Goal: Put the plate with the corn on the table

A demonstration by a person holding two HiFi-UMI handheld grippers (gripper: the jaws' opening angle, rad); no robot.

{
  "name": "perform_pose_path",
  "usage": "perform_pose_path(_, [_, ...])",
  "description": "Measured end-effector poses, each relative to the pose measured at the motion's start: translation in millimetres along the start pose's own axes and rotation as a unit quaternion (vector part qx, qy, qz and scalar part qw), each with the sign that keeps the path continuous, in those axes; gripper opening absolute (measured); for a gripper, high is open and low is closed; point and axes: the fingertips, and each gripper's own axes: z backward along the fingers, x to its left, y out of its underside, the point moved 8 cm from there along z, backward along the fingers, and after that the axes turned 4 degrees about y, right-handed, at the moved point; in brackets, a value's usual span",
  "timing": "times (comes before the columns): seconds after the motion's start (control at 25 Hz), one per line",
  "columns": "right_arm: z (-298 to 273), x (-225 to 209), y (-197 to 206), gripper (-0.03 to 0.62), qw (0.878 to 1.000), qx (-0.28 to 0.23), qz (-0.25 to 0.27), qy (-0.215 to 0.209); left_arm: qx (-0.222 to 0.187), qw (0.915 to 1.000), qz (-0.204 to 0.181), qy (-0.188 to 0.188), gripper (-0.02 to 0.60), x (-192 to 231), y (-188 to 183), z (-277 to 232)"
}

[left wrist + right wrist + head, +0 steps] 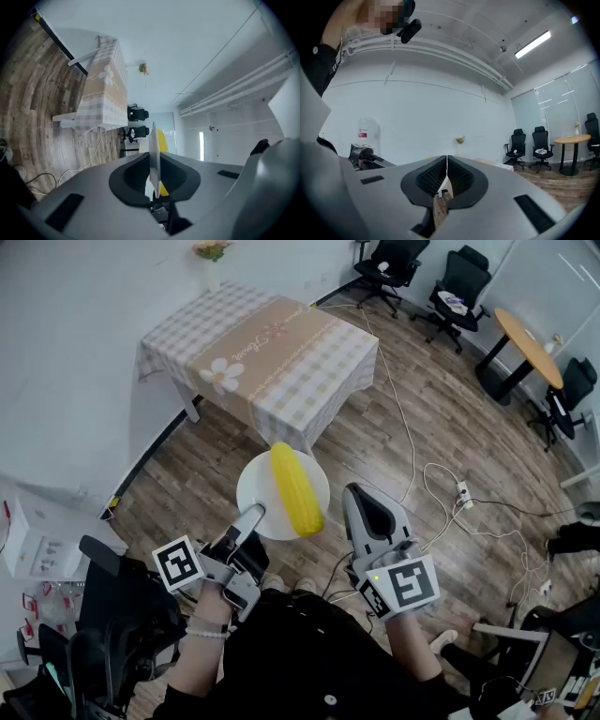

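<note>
A white plate (272, 507) with a yellow corn cob (296, 489) lying on it hangs level in the air over the wooden floor. My left gripper (254, 515) is shut on the plate's near left rim. In the left gripper view the plate (153, 150) runs edge-on between the jaws, with the corn (162, 140) just behind it. The table (267, 348), under a checkered cloth with a daisy print, stands farther ahead. My right gripper (354, 495) floats to the right of the plate, shut and holding nothing (446, 164).
A vase of flowers (211, 257) stands at the table's far corner. Cables and a power strip (459, 493) lie on the floor to the right. Office chairs (394, 263) and a round wooden table (528, 338) stand at the back right. Dark equipment (103, 615) sits at my lower left.
</note>
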Motion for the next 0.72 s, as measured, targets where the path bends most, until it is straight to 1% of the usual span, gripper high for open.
perform_pose_path(0.4, [-4, -3, -2, 0.043, 1.000, 0.002, -0.002, 0.004, 0.009, 0.9999, -0.004, 0.002, 0.044, 0, -4, -7])
perform_pose_path(0.52, [-5, -4, 0, 0.043, 1.000, 0.011, -0.008, 0.006, 0.013, 0.9999, -0.007, 0.003, 0.044, 1, -5, -8])
perform_pose_path(0.6, [-7, -4, 4, 0.043, 0.999, 0.025, -0.033, 0.005, 0.016, 0.9998, -0.009, 0.003, 0.044, 2, -5, -7])
perform_pose_path(0.72, [-13, -10, 15, 0.044, 0.993, 0.054, -0.109, -0.007, 0.020, 0.9998, -0.008, 0.004, 0.044, 3, -6, -10])
